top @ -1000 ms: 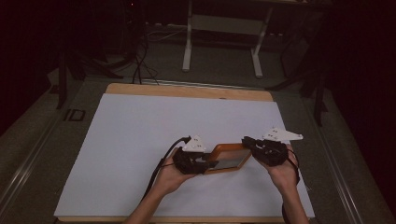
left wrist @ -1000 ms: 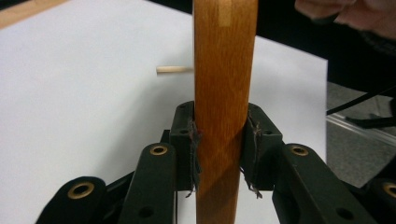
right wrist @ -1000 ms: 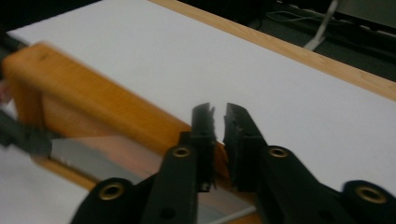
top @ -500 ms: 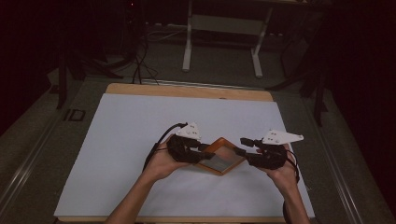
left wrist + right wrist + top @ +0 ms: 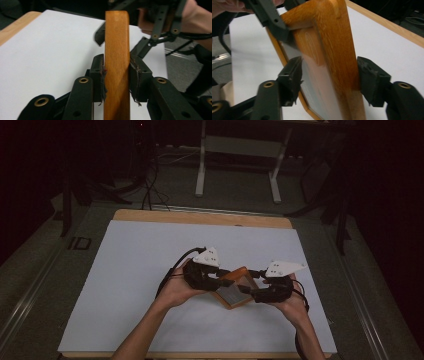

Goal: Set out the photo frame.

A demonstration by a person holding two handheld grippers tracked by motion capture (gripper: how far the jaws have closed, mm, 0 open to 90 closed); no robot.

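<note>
Both claws are gripping the orange wooden picture frame (image 5: 234,286) above the white bench (image 5: 125,270): left claw (image 5: 116,75) clenched on its edge, right claw (image 5: 329,80) straddling loosely; it should be tightening before tilting.

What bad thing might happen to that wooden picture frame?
The left tool pinches only the thin edge of the wooden frame, so it might twist or slip out. The right tool has one pad on the glassy front, where it may slide. Held tilted above the white mat, it could drop.
</note>
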